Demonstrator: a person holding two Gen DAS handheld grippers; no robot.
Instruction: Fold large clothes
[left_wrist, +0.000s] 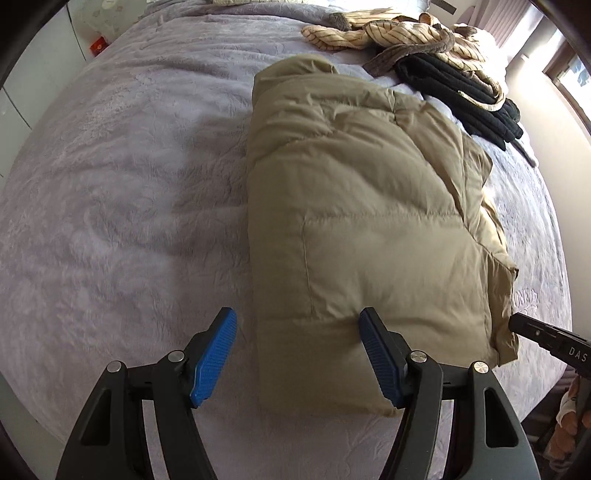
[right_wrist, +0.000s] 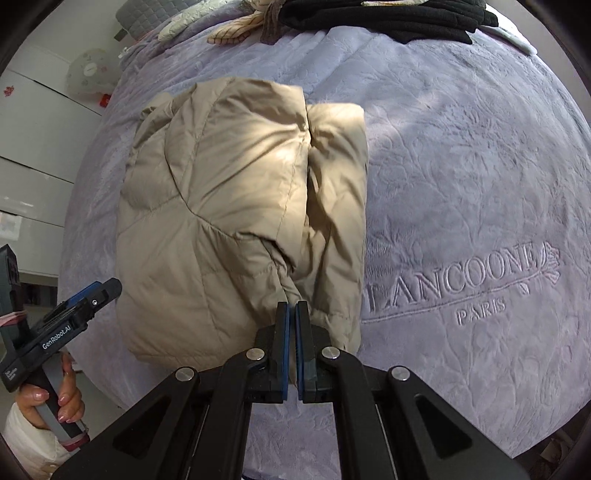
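Note:
A beige padded jacket (left_wrist: 369, 206) lies folded into a long bundle on the lilac bedspread (left_wrist: 129, 184). My left gripper (left_wrist: 297, 325) is open, its blue pads straddling the bundle's near left corner, with nothing held. In the right wrist view the jacket (right_wrist: 229, 206) lies in the middle. My right gripper (right_wrist: 292, 310) is shut at the jacket's near edge, its blue pads pressed together where the fabric folds meet; whether cloth is pinched between them I cannot tell. The left gripper also shows in the right wrist view (right_wrist: 92, 295), and the right gripper's tip shows in the left wrist view (left_wrist: 532, 328).
A striped beige garment (left_wrist: 391, 29) and a folded black garment (left_wrist: 458, 92) lie at the far side of the bed. The bedspread carries embossed lettering (right_wrist: 461, 280) on the right. White cabinets (right_wrist: 33, 147) stand left of the bed.

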